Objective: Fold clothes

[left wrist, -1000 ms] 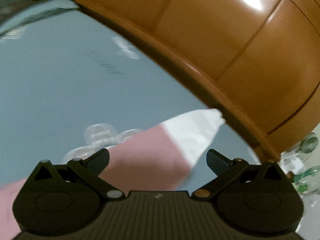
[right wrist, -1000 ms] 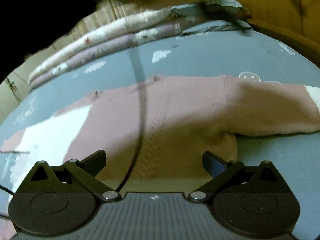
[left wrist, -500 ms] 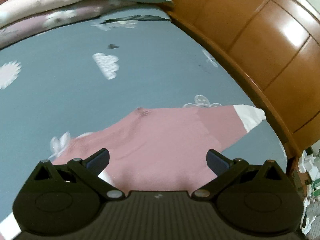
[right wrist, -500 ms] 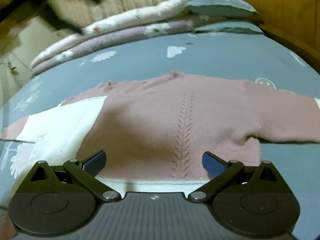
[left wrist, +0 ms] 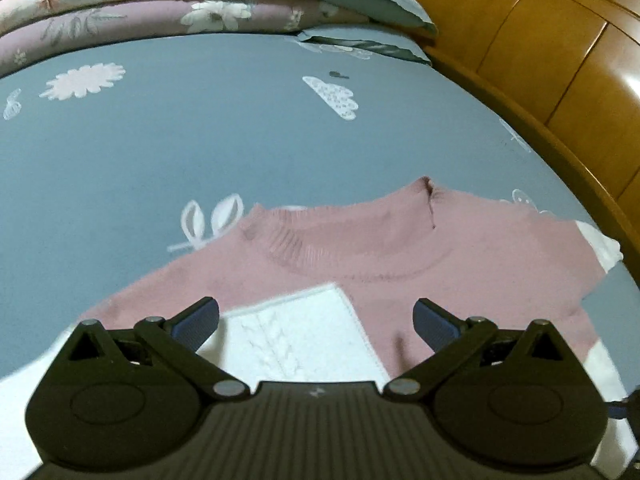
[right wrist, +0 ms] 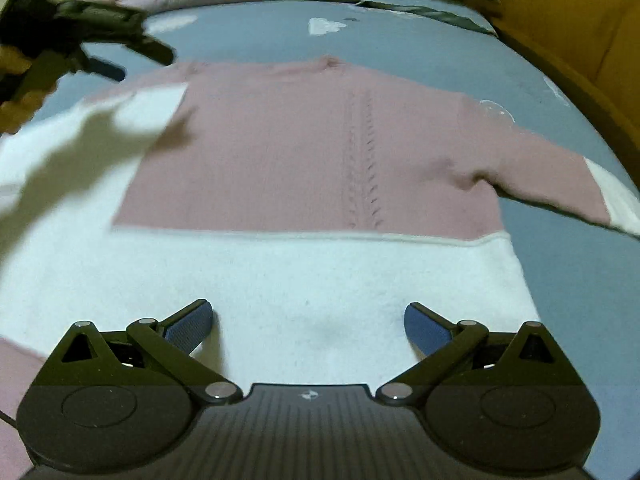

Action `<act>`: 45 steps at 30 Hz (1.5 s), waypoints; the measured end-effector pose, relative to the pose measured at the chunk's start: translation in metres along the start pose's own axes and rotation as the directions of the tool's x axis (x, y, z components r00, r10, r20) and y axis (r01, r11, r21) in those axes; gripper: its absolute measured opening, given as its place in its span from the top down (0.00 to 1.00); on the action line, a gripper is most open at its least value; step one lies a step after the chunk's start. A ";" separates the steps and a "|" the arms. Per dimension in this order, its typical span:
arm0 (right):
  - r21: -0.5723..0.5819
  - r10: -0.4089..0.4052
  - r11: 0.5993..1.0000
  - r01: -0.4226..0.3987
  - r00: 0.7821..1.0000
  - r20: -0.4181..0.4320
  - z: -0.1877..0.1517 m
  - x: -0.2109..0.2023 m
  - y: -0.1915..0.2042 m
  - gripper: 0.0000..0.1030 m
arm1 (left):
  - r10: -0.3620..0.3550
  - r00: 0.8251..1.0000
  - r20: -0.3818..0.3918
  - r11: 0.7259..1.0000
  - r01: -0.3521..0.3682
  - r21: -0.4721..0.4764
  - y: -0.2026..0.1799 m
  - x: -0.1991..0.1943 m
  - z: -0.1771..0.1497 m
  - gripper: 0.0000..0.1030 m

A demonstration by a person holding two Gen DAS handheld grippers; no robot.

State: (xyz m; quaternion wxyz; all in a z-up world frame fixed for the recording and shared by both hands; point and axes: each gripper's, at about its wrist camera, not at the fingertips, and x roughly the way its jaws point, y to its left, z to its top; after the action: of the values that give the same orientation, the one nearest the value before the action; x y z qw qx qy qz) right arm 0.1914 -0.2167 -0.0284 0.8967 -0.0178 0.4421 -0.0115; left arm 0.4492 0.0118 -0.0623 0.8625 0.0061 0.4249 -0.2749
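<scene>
Both your grippers, left & right, have swung from the sleeve end to over the sweater, jaws open, empty. It's flat on the bed, sleeves out: nothing folded yet, pick a sleeve.

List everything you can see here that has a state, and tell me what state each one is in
Left tool: open, holding nothing, above the sweater.
Right tool: open, holding nothing, over the white hem band.
Sweater: spread flat on the bed, not yet folded.
Sleeve: stretched out sideways, white cuff at the end.
Quilts: folded, stacked at the far edge of the bed.
</scene>
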 end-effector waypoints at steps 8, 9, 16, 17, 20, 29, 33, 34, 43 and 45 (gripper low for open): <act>0.036 -0.003 0.999 0.003 1.000 0.010 -0.007 -0.001 -0.001 0.00 | 0.014 0.999 0.029 0.999 -0.015 0.030 0.006 0.019 -0.001 0.01; 0.038 -0.007 0.999 0.007 1.000 0.009 -0.007 -0.001 -0.001 0.00 | 0.008 1.000 0.030 1.000 -0.009 0.021 0.009 0.021 0.003 0.01; 0.050 -0.017 0.999 0.017 1.000 0.004 -0.006 -0.001 0.002 0.00 | -0.008 1.000 0.022 1.000 0.008 -0.006 0.021 0.035 0.024 0.01; 0.051 -0.018 0.999 0.018 1.000 0.003 -0.006 -0.001 0.002 0.00 | -0.011 1.000 0.016 1.000 0.011 -0.004 0.020 0.034 0.025 0.01; 0.052 -0.019 0.998 0.019 1.000 -0.001 -0.005 -0.001 0.002 0.00 | -0.041 0.999 0.013 0.999 0.041 -0.008 0.019 0.019 0.027 0.01; 0.052 -0.024 0.998 0.024 1.000 -0.007 -0.004 -0.001 0.003 0.00 | -0.067 0.998 -0.010 0.993 0.067 0.092 0.008 -0.064 -0.018 0.01; 0.058 -0.030 0.998 0.030 1.000 0.000 -0.006 -0.001 0.003 0.00 | 0.024 0.999 -0.027 0.996 -0.021 0.091 0.017 -0.085 -0.046 0.01; 0.059 -0.032 0.998 0.032 0.999 0.001 -0.006 0.000 0.003 0.00 | 0.037 0.999 -0.031 0.996 -0.034 0.086 0.022 -0.087 -0.050 0.01; 0.077 -0.049 0.996 0.048 0.999 0.010 -0.007 0.000 0.005 0.00 | 0.067 0.997 -0.027 0.984 -0.070 -0.163 0.093 -0.077 -0.066 0.01; 0.080 -0.053 0.995 0.052 0.999 0.009 -0.007 -0.001 0.006 0.00 | 0.081 0.997 0.012 0.973 -0.077 -0.216 0.106 -0.079 -0.068 0.01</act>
State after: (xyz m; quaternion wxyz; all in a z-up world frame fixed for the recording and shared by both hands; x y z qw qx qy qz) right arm 0.1850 -0.2111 -0.0326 0.8986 0.0063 0.4356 -0.0523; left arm 0.4116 0.1550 -0.0712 0.8726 -0.0731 0.4427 -0.1929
